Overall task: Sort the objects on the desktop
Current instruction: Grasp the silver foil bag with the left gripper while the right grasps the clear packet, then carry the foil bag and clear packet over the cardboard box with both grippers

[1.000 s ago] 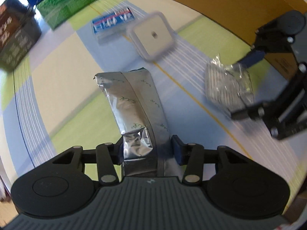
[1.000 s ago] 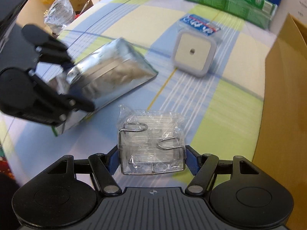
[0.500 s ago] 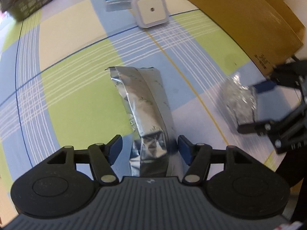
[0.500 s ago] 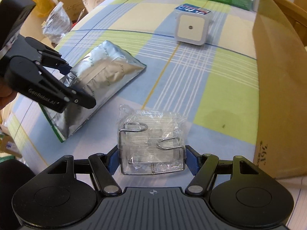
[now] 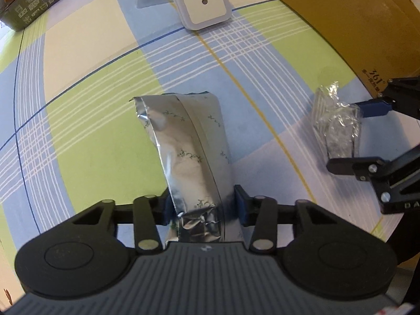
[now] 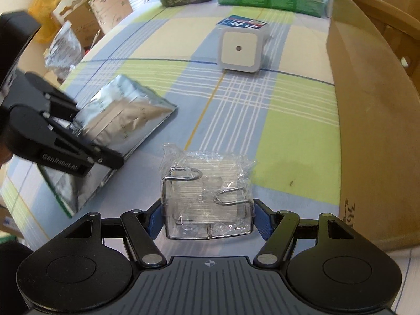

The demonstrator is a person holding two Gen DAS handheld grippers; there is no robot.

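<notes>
My left jaws (image 5: 202, 207), just closing, pinch the near end of the soft, crinkly foil pouch (image 5: 189, 141) left of the cardboard box (image 6: 367, 120), while my right jaws (image 6: 207, 218) squeeze the light, slippery wrapped wire rack (image 6: 207, 194) beside it.

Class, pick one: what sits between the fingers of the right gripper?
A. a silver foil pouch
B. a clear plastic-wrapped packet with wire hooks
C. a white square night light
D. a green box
B: the right gripper has its blue fingers against both sides of the clear plastic-wrapped packet.
</notes>
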